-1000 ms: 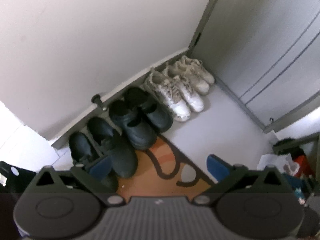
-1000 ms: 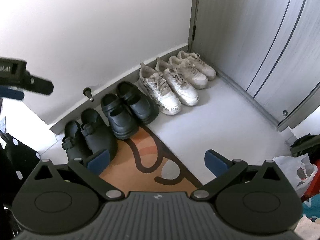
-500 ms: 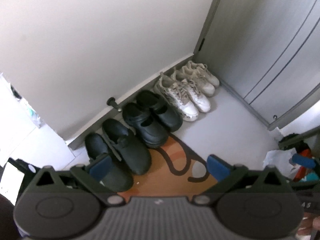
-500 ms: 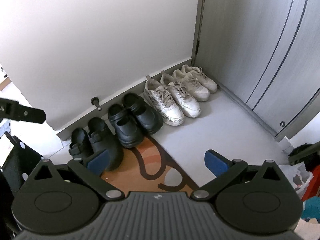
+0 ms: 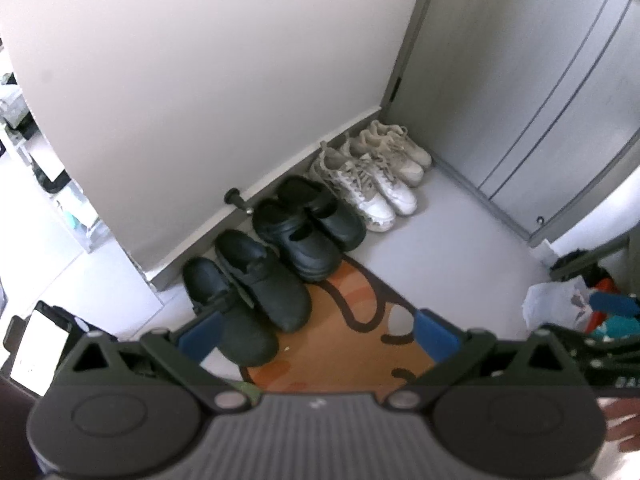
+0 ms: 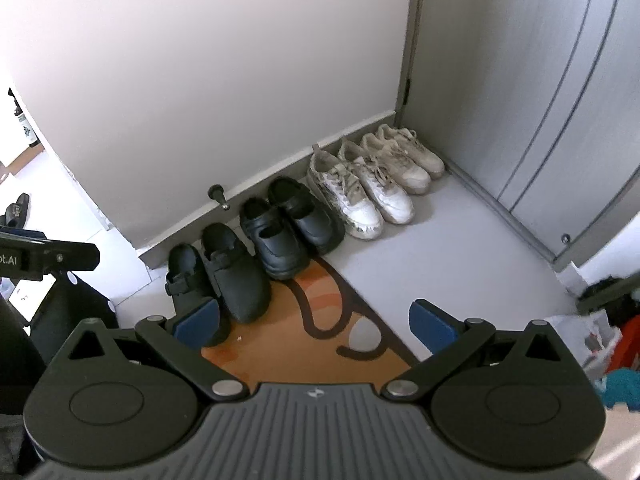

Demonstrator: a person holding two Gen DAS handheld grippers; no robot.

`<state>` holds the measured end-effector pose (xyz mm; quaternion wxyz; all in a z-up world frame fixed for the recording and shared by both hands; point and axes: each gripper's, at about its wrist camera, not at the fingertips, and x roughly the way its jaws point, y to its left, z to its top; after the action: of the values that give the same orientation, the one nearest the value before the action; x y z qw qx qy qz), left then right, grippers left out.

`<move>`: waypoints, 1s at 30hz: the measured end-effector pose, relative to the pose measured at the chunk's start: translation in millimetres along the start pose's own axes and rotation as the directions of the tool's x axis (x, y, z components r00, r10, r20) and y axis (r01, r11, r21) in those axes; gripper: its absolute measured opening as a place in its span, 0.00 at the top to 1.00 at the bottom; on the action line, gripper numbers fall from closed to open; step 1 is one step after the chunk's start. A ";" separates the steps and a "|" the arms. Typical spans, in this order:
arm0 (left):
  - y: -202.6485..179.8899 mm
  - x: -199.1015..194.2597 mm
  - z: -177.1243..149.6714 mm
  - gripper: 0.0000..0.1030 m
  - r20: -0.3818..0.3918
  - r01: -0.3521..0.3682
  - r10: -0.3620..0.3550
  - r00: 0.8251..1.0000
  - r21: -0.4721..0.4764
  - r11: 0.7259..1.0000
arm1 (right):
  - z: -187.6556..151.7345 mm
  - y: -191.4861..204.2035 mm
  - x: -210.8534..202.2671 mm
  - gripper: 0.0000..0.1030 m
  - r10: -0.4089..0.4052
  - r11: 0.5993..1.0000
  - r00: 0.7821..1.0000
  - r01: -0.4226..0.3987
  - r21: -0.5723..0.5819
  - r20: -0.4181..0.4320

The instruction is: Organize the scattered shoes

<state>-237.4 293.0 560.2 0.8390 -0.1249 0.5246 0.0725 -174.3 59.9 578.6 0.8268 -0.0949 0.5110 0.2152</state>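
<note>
Your left gripper (image 5: 316, 330) has its jaws spread wide and holds nothing; its blue pads (image 5: 434, 336) hang above the orange mat (image 5: 352, 344). Your right gripper (image 6: 314, 322) is likewise wide open and empty, over the same mat (image 6: 296, 340). Taking the mat as reference: at its far left corner sit the two black clogs (image 5: 248, 280), side by side and touching, toes pointing toward you; the nearer one is partly hidden behind the left pad. Just beyond the mat's far edge stands the second pair of black clogs (image 6: 292, 226), toes resting on the mat's border, heels at the baseboard. Farther from the mat, toward the room corner, two pairs of white sneakers (image 6: 376, 182) continue the row, packed shoe against shoe, the last one lying close to the grey cabinet doors (image 6: 540, 100). All eight shoes form one line along the wall (image 6: 200, 80). A door stopper (image 6: 218, 196) projects from the baseboard behind the clogs. Right of the mat, well apart, a white plastic bag (image 5: 556, 306) lies on the floor. In the right wrist view the left gripper's body (image 6: 44, 258) shows at the left edge.
</note>
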 end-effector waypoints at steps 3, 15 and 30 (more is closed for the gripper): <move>4.1 4.1 -5.6 0.00 -0.025 0.007 -0.007 1.000 -0.005 1.000 | -11.1 -4.1 -3.0 0.00 0.001 1.000 1.000 -0.001 0.011 -0.022; 7.6 20.9 -32.3 0.00 -0.102 -0.049 0.046 0.994 -0.019 0.999 | -40.9 -16.9 21.9 0.00 0.009 1.000 0.995 -0.008 0.012 -0.099; 23.5 20.7 -32.1 0.00 -0.136 -0.084 0.079 0.988 -0.037 0.996 | -39.5 -6.5 31.8 0.00 0.036 0.999 0.991 -0.039 -0.017 -0.132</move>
<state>-261.9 306.2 525.1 0.7953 -0.1257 0.5829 0.1092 -190.9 47.5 531.8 0.7860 -0.1074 0.5642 0.2288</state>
